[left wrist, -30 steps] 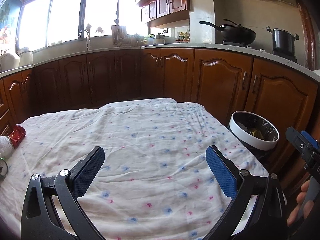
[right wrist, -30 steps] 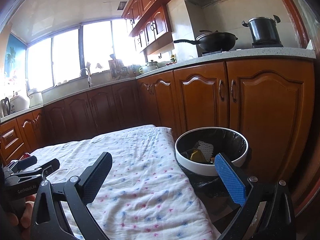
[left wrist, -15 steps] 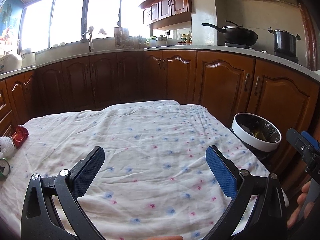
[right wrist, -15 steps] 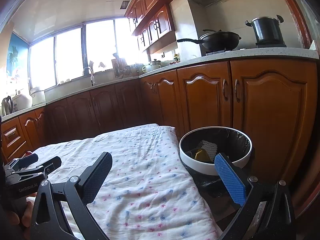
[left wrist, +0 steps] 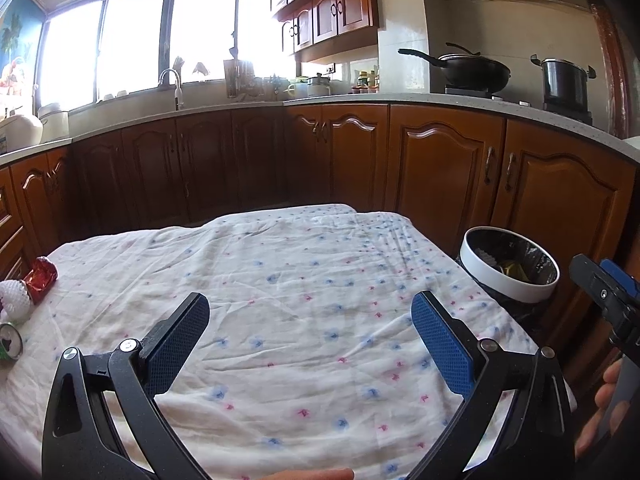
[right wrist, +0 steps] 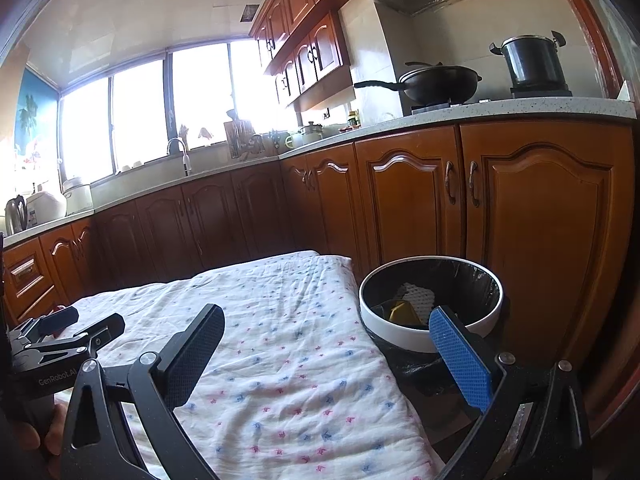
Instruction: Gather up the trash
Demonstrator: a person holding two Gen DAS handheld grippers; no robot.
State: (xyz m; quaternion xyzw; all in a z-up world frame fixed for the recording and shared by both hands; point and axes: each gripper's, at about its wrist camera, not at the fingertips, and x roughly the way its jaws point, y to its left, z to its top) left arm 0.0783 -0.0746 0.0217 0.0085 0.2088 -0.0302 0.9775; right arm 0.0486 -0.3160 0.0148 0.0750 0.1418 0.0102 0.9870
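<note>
A red crumpled wrapper, a white foam net and a green can lie at the left edge of the cloth-covered table. A white-rimmed trash bin with a black liner stands beside the table's right side; in the right wrist view the bin holds yellow and white trash. My left gripper is open and empty above the cloth. My right gripper is open and empty, between the table's edge and the bin.
Brown kitchen cabinets run behind the table and the bin. A wok and a pot sit on the counter. The other gripper shows at the right edge of the left wrist view.
Both views have tilted up slightly and drawn back a little. The grippers stay open and empty. The trash on the table has not moved.
</note>
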